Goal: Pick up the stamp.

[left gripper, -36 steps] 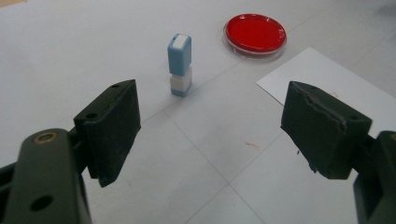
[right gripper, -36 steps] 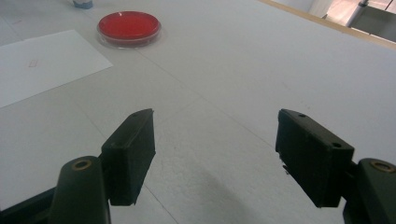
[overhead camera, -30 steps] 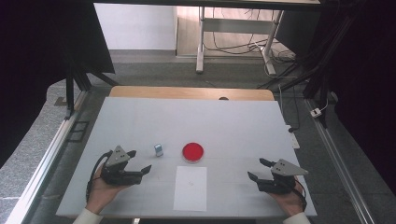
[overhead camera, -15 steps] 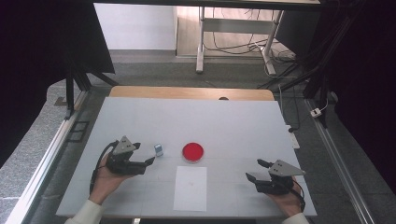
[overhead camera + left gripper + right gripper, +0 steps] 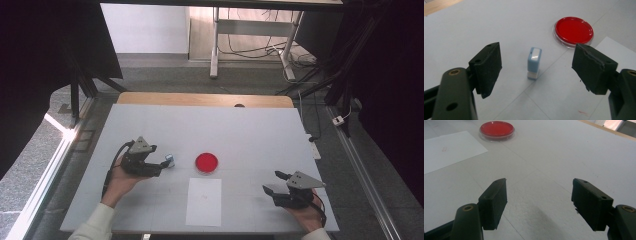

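A small blue and white stamp (image 5: 170, 160) (image 5: 534, 62) stands upright on the white table (image 5: 240, 135). My left gripper (image 5: 163, 165) (image 5: 537, 51) has its jaws on either side of the stamp without touching it; they are open and have just been closing a little. To the right of the stamp sits a round red ink pad (image 5: 206, 162) (image 5: 573, 30) (image 5: 496, 129). A white sheet of paper (image 5: 204, 201) (image 5: 446, 148) lies nearer the front edge. My right gripper (image 5: 271, 182) (image 5: 539, 185) rests open at the front right, nothing between its jaws.
A wooden strip (image 5: 205, 99) runs along the table's far edge, with a small dark spot (image 5: 239, 105) on it. A white plug strip (image 5: 313, 148) hangs by the right edge. Table legs and cables (image 5: 250, 35) stand on the floor beyond.
My left gripper has moved forward and right across the table, up to the stamp, which now stands between its jaw tips. The right gripper has kept still.
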### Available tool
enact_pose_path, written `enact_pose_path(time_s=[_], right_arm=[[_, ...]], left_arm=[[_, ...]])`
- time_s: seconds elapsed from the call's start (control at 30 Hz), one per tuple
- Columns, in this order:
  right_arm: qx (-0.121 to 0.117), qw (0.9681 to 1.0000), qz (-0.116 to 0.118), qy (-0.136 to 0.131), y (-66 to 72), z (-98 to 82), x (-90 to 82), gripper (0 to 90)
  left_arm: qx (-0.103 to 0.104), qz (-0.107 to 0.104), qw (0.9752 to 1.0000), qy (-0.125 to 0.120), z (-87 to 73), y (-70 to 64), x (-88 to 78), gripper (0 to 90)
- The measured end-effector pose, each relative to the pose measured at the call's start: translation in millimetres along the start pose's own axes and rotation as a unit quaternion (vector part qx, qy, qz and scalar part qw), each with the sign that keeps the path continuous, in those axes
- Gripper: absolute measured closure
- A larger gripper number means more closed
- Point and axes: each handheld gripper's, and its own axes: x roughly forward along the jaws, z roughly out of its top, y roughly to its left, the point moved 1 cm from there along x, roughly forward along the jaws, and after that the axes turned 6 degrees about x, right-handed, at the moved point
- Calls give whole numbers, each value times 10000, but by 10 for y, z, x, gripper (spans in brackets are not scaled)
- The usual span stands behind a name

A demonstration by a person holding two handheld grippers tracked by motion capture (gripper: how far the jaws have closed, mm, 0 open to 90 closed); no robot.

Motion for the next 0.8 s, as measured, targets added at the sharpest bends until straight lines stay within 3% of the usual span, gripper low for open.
enact_pose_path(time_s=[0.33, 0.8], right_arm=[[25, 10000, -29, 56, -2, -7, 12, 280], [-33, 9999, -47, 109, 8, -17, 28, 280]], left_arm=[[180, -53, 9998, 78, 148, 99, 147, 263], [272, -250, 9985, 404, 69, 131, 282, 319]])
